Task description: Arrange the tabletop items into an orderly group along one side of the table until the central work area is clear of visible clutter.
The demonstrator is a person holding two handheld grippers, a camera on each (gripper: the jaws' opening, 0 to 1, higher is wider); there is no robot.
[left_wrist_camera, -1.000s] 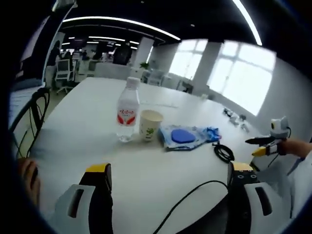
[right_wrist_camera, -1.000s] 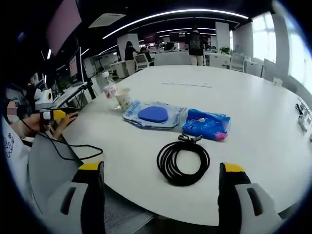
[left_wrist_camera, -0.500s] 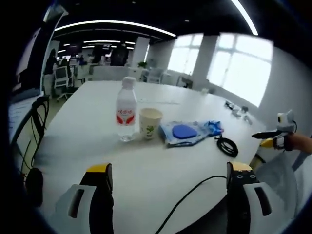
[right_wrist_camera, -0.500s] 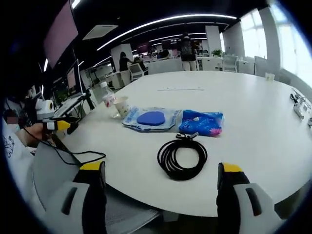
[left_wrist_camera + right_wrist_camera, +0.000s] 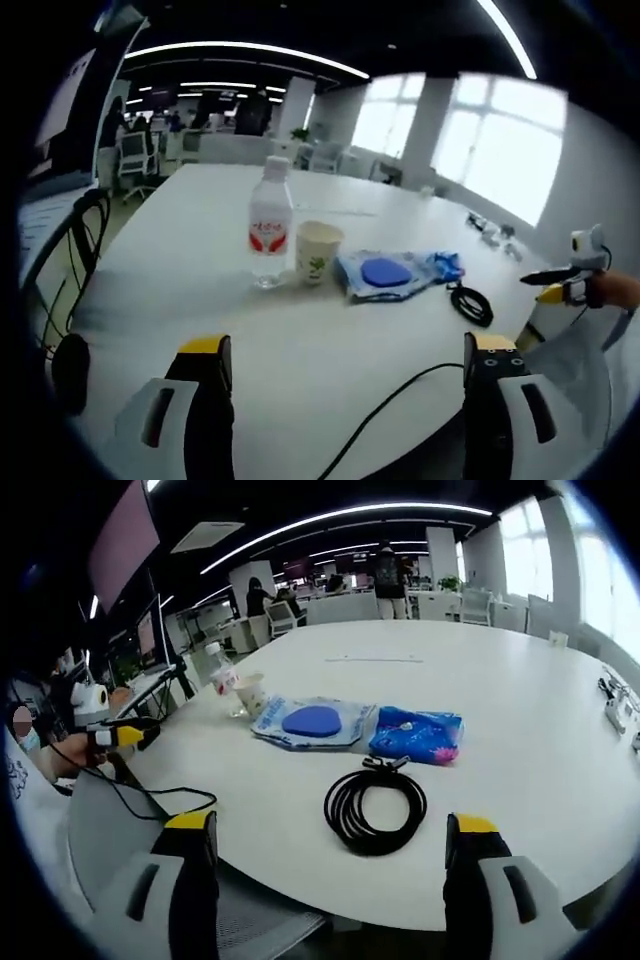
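Note:
On the white table [image 5: 190, 250] stand a clear water bottle [image 5: 269, 224] with a red label and a paper cup [image 5: 318, 252] beside it. To their right lie a flat packet with a blue oval [image 5: 385, 275], a blue pouch [image 5: 442, 267] and a coiled black cable [image 5: 470, 304]. My left gripper [image 5: 345, 362] is open near the table's front edge. In the right gripper view the cable coil [image 5: 375, 808] lies closest, with the blue pouch [image 5: 418, 734], the packet [image 5: 313, 722], cup [image 5: 251, 693] and bottle [image 5: 222, 676] beyond. My right gripper [image 5: 330, 842] is open, short of the cable.
A thin black cord [image 5: 385, 410] runs over the table edge between my left jaws. A chair [image 5: 60, 250] stands at the left. Small items [image 5: 615, 702] lie at the far right table edge. A person's hand holds the other gripper [image 5: 120, 735] at left.
Both views shifted slightly with the hands. The items on the table have not moved, and both grippers stay open.

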